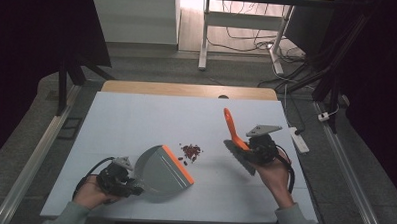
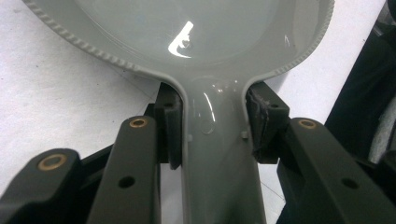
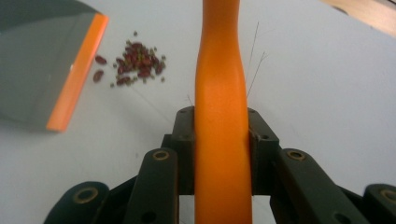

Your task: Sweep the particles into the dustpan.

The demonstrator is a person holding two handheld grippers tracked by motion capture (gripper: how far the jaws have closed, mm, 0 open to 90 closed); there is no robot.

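High view: dustpan [image 1: 162,171] handle clenched in left gripper [image 1: 134,186] jaws, brush [image 1: 234,133] handle in right gripper [image 1: 249,148] jaws; beans [image 1: 191,151] scattered between on the desk [image 1: 136,115].

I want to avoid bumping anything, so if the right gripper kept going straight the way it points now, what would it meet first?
Probably nothing. The right gripper, shut on the orange brush handle, points across bare table. The bean pile and dustpan lie left of that line, though depth is unclear.
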